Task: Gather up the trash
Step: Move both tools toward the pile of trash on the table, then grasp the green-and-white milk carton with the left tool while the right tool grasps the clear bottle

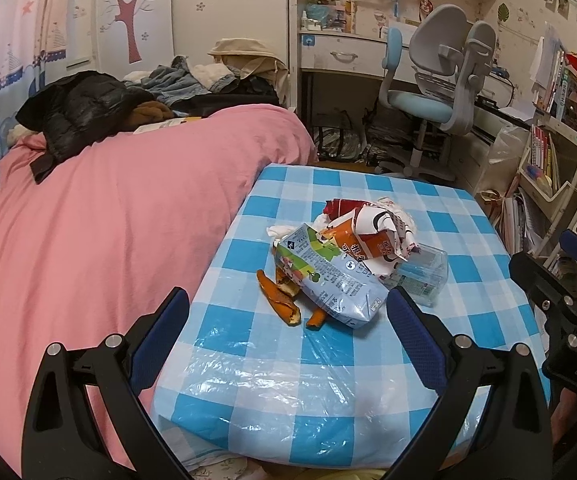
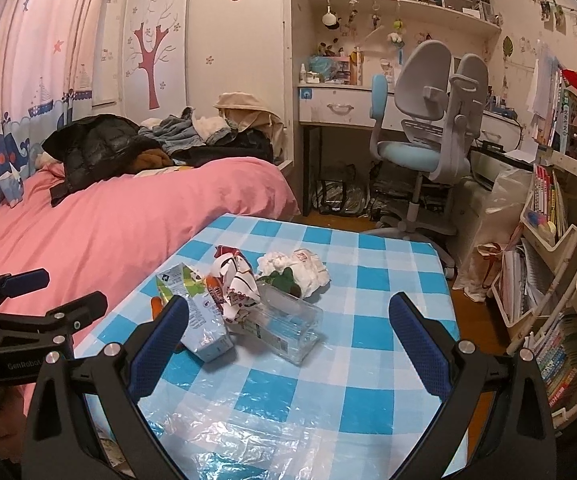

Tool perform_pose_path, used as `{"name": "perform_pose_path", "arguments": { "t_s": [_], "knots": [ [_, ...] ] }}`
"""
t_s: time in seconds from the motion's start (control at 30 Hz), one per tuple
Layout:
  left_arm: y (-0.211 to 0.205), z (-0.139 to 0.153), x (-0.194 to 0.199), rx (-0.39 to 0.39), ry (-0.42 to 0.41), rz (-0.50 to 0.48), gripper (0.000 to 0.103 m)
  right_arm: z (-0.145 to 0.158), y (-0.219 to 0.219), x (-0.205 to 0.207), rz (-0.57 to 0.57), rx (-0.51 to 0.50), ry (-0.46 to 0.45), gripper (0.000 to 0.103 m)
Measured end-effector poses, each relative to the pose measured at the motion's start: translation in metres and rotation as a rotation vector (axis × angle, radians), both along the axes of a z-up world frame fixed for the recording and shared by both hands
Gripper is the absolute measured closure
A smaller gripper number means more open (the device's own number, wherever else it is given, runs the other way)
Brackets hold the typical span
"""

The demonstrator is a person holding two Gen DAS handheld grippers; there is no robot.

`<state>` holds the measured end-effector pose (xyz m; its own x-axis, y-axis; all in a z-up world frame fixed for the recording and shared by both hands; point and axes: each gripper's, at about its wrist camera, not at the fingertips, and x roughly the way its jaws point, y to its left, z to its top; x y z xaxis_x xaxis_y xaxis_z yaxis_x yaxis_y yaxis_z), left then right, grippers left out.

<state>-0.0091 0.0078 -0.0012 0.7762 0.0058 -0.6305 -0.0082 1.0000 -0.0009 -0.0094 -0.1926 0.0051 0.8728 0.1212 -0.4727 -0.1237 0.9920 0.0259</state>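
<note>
On checked table (image 1: 468, 312), carton (image 1: 328, 280) lies lengthwise toward camera.

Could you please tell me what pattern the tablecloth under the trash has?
The tablecloth has a blue-and-white check; the right wrist view shows it best.

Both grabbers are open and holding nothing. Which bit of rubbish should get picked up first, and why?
Probably the left hand-held gripper should ease forward onto the milk carton. It lies nearest on the checked table, in line with the open jaws, and nothing rests on its near end. The right hand-held gripper is open too.
</note>
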Motion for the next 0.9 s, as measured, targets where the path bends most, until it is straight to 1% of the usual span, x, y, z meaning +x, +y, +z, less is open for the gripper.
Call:
{"name": "perform_pose_path", "arguments": {
  "t_s": [0.2,0.3,0.43,0.53,0.73,0.83,0.9],
  "knots": [
    [0.000,0.000,0.000,-0.001,0.002,0.001,0.008,-0.002,0.000,0.002,0.005,0.006,0.011,0.007],
    [-0.001,-0.002,0.002,-0.004,0.016,0.006,0.008,-0.003,0.000,0.004,0.001,0.003,0.018,0.007],
    [0.007,-0.006,0.009,0.010,0.038,0.035,0.008,-0.006,-0.005,0.009,-0.015,0.009,0.042,0.007],
    [0.021,-0.011,0.015,0.016,0.066,0.080,0.008,-0.010,-0.010,0.013,-0.028,0.022,0.069,0.007],
    [0.048,-0.017,0.023,-0.036,0.105,0.135,0.008,-0.018,-0.021,0.024,-0.028,0.070,0.127,0.007],
    [0.051,-0.019,0.027,-0.061,0.122,0.133,0.008,-0.021,-0.018,0.027,-0.005,0.064,0.141,0.007],
    [0.051,-0.022,0.030,-0.060,0.135,0.135,0.008,-0.024,-0.014,0.029,0.016,0.055,0.154,0.007]
  ]
}}
